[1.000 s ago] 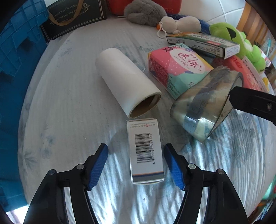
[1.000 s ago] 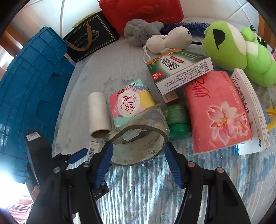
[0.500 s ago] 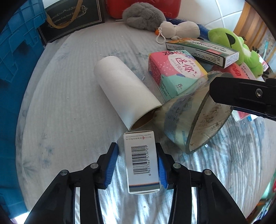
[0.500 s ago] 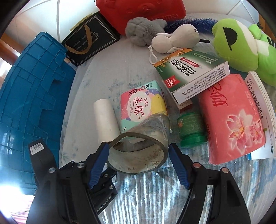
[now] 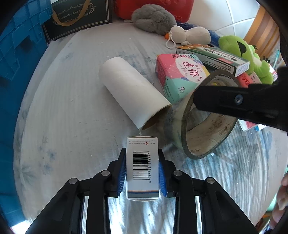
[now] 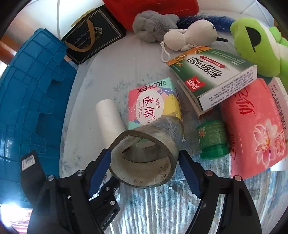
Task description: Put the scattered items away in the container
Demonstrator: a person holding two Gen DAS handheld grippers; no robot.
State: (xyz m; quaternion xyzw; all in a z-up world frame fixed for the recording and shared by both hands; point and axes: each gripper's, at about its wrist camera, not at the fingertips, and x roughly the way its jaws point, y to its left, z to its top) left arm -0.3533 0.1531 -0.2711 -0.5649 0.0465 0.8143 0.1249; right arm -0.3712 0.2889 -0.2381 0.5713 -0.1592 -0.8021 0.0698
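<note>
Two grippers were in view. We saw the left gripper (image 5: 142, 172) pinching the small white box (image 5: 142, 167) by its sides, just above the bed sheet (image 5: 75, 115). The right gripper (image 6: 144, 172) stood spread around the tape roll (image 6: 145, 154), jaws closing, left pad touching its rim. We noted the blue container (image 6: 28, 111) left of both.

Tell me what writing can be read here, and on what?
"Kotex", "190": pink pad pack.
"6 927762 519721": barcode on small white box.
"Coffee Cup And S…": black gift bag.
Chinese characters on the green box and pink tissue pack; their fine print is too small.
</note>
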